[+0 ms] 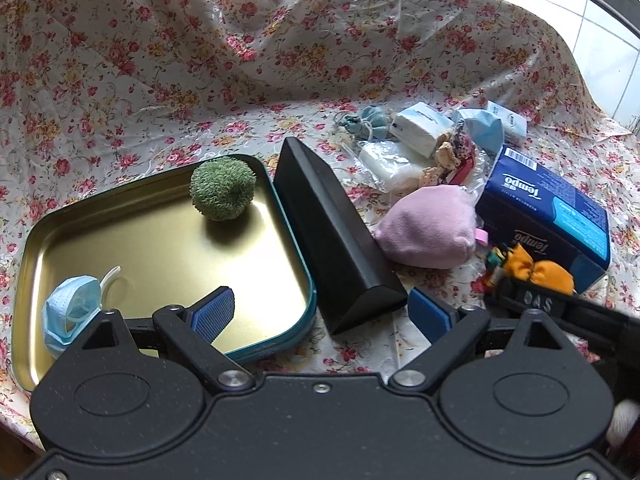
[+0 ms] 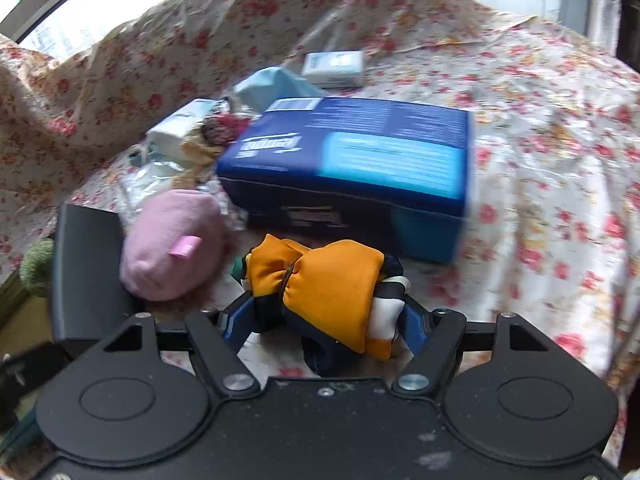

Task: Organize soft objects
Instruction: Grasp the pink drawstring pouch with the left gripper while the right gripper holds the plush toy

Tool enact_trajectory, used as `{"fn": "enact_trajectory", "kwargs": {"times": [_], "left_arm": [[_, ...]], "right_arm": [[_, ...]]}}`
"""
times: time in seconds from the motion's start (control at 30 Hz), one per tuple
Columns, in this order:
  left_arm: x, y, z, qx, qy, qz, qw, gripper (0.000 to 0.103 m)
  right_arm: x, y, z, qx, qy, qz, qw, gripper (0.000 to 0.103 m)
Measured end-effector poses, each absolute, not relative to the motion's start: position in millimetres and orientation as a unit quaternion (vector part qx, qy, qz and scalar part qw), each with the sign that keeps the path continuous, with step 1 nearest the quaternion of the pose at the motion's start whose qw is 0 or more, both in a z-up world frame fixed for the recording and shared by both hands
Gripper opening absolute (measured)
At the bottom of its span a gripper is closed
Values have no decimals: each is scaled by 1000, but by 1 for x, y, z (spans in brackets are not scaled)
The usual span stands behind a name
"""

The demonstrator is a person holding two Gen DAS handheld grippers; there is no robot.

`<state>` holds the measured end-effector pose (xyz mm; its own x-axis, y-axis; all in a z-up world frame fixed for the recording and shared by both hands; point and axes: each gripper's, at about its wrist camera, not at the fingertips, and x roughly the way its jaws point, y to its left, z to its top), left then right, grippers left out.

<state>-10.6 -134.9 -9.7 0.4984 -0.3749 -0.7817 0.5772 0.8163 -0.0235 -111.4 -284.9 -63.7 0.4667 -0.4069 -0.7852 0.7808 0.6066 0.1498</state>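
Note:
A gold metal tray [image 1: 120, 240] lies at the left and holds a green fuzzy ball [image 1: 222, 189] and a crumpled blue face mask [image 1: 72, 312]. My left gripper [image 1: 320, 312] is open and empty, its fingers either side of a black wedge-shaped case [image 1: 336, 236]. My right gripper [image 2: 320, 320] is shut on an orange bow scrunchie [image 2: 324, 280], which also shows in the left wrist view [image 1: 536, 268]. A pink soft pouch [image 1: 428, 228] lies beside the case and shows in the right wrist view [image 2: 172, 244].
A blue Tempo tissue box [image 1: 548, 216] [image 2: 360, 160] lies at the right. Behind it are white tissue packs [image 1: 420, 130], a blue mask [image 1: 484, 128], a blue drawstring pouch [image 1: 368, 122] and a wrapped doll [image 1: 452, 156]. A floral cloth [image 1: 200, 60] covers the table.

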Motion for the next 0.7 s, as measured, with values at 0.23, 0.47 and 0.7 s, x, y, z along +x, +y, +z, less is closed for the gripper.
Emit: {"fn": "enact_trajectory", "kwargs": {"times": [0.23,0.47,0.7], "left_arm": [[-16,-149,-5,121,414,-293,854,91],[-17,-173,-1,125,410,-308,850,91],[-6,-208,-7,131,417,-314,843,91]], "right_arm": [[-138,-295,-68,253,348,-414,802,71],[-145,-303,-75,268,338,-418,800,76],[-142,-305,-79,262,334,-414,805,81]]}}
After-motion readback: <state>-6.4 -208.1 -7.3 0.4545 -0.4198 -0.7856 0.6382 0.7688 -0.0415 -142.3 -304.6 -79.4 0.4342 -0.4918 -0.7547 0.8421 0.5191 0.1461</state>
